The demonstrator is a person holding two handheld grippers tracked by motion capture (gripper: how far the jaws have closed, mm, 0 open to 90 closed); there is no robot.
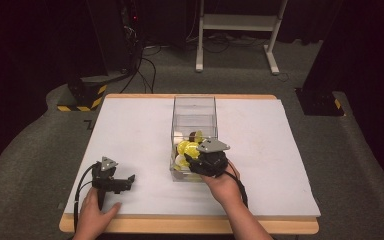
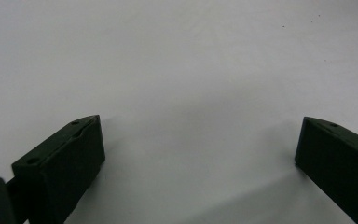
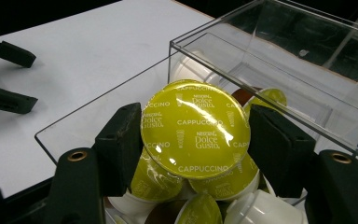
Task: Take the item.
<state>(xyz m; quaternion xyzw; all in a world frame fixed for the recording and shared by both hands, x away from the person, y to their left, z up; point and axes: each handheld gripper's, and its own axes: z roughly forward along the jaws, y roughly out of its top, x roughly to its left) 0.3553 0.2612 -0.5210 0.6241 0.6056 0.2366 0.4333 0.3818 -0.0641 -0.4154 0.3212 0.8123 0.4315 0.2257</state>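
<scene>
A: Start with the high view. Where are the hands?

B: The left gripper (image 1: 125,181) rests low on the white table (image 1: 260,150), near the front left edge, held by the left hand (image 1: 94,216). Its jaws stand apart with nothing between them. The right gripper (image 1: 192,161) sits at the near end of a clear plastic box (image 1: 194,107) in the middle of the table, gripped by the right hand (image 1: 223,184). Yellow-lidded capsules (image 1: 187,148) are heaped in the box's near half, just ahead of that gripper.

A: And the left gripper view?

B: Two black jaws spread wide over bare white tabletop (image 2: 182,60). Nothing lies between them.

A: The right gripper view?

B: A coffee capsule (image 3: 195,129) with a yellow-green foil lid printed "Dolce Gusto Cappuccino" sits squarely between the two fingers (image 3: 119,144). Its lid is tilted toward the camera. The left finger touches its rim; the right finger is at its edge, though I cannot tell whether the contact is firm. It is raised above the other capsules (image 3: 205,205), white-bodied ones with similar lids, heaped inside the box (image 3: 279,56). The left gripper (image 3: 9,77) shows far off at the upper left, jaws parted.
</scene>
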